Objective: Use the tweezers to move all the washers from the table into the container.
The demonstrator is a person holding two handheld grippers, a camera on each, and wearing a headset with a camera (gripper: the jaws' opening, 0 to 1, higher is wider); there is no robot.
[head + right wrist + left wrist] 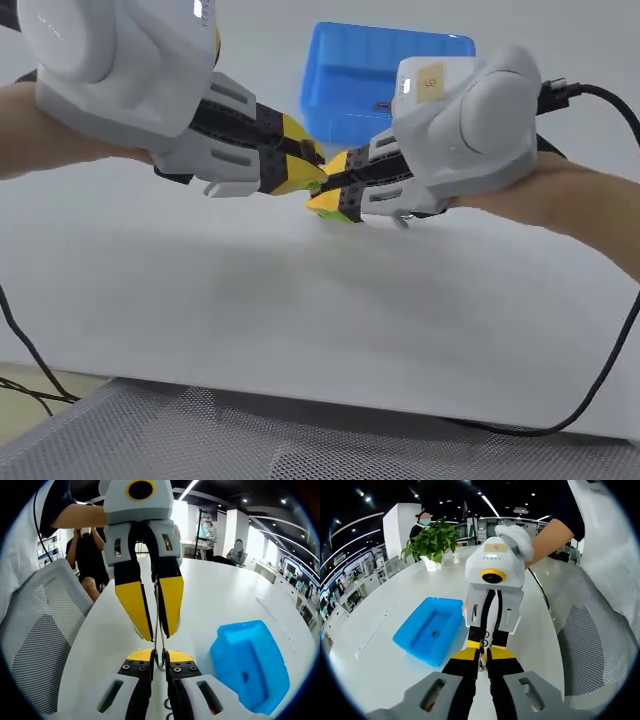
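One white table carried the work, and on its far side stood the blue container, open side up, beyond the spot where the tools met. Both grippers hung above the table in front of it, pointed at each other tip to tip: the left gripper reached in from the left of the head view and the right gripper from the right, so the container lay to the left of the left gripper's line and to the right of the right gripper's. Between them ran the tweezers, thin and metallic, their long axis along the line joining the two tools. The right gripper's fingers were closed on one end of the tweezers. The left gripper's yellow fingers stood narrowly to either side of the other end, and whether they pinched it could not be told. A small ring, seemingly a washer, lay on the container's floor. Judging by this, the coming move depended on which gripper would keep the tweezers and turn their tips down toward the table.
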